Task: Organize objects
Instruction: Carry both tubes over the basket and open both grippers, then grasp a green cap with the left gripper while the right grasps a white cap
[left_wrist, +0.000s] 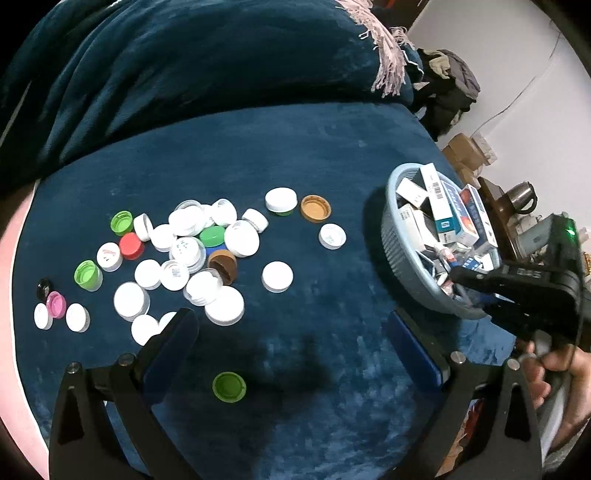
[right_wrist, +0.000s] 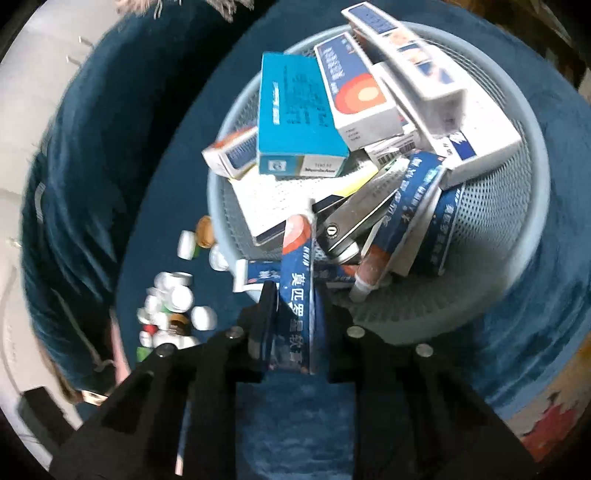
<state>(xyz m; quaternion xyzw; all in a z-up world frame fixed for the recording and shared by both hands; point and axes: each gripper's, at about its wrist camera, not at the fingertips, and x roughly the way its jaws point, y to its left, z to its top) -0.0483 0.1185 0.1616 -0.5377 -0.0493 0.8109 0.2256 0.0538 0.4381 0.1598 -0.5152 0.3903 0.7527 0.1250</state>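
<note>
A dark blue plush cover spreads beneath both tools and carries everything. Ahead and to the right of the left gripper, whose jaws stand released and wide apart with nothing between them, sits a pale blue mesh basket heaped with small cartons. The right gripper reaches over the near rim of that basket, and its jaws are clenched on a narrow blue box with white characters, which stands on end between them, its far end just past the fingertips and leaning in among the other cartons. Beyond those jaws lie a teal box and a white box with an orange circle, with a metal clip nearer in. Ahead and to the left of the left jaws a scatter of bottle caps covers the cloth, mostly white, with a few green, brown, red and pink ones mixed in. One green cap rests open side up, apart from the heap, just behind the left jaws' tips and closer to the left finger than the right. The same heap of caps shows to the left of the right jaws, beside the basket's wall.
</note>
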